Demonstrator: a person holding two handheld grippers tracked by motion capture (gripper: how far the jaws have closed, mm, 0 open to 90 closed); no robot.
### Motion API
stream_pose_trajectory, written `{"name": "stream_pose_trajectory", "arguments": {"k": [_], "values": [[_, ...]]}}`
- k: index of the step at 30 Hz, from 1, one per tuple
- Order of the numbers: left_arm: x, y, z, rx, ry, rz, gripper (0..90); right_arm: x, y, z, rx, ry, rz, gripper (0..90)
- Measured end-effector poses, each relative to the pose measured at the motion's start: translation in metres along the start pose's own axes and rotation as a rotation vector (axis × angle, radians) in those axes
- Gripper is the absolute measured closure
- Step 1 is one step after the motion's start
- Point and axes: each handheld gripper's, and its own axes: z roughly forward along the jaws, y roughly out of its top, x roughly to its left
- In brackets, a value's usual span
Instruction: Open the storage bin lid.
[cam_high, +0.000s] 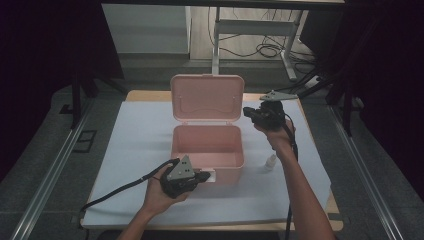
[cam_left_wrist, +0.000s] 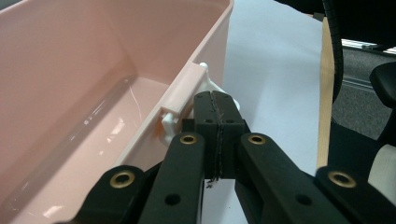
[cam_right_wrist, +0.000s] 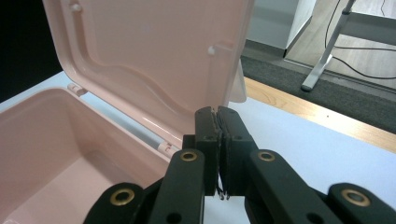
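Pink plastic storage box (cam_high: 207, 147) stands near the middle of the white-covered table (cam_high: 135, 150), a little toward the far edge, with its hinged lid (cam_high: 207, 99) swung up and standing upright behind the open body. The inside of the box looks bare in the high view and in both gripper views, where the smooth pink floor and walls catch some light. On the near wall of the box, by its right corner, sits a white latch (cam_left_wrist: 205, 88) fixed to a pink tab on the rim. The left gripper (cam_high: 202, 176) is held low at that near wall, and in the left gripper view its two black jaws are pressed flat together with nothing between them, their tips right at the white latch; whether they touch it I cannot tell. The right gripper (cam_high: 248, 113) is raised at the right edge of the upright lid, and in the right gripper view its jaws are likewise clenched on each other with nothing gripped, their tips just beside the lid's edge, near the hinge line (cam_right_wrist: 140, 133) where lid meets body. A small white bottle (cam_high: 270, 162) stands on the table cover just to the right of the box, below the right forearm. A wooden border of the table (cam_high: 320, 150) shows along the right and far edges past the white cover, and a black cable (cam_high: 120, 187) trails from the left gripper toward the near left corner.
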Motion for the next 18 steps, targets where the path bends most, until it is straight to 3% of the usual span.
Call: {"name": "stream_pose_trajectory", "arguments": {"k": [18], "values": [[0.000, -0.001, 0.000, -0.001, 0.002, -0.005, 90.0, -0.012, -0.015, -0.008, 0.043, -0.008, 0.010, 86.6]]}}
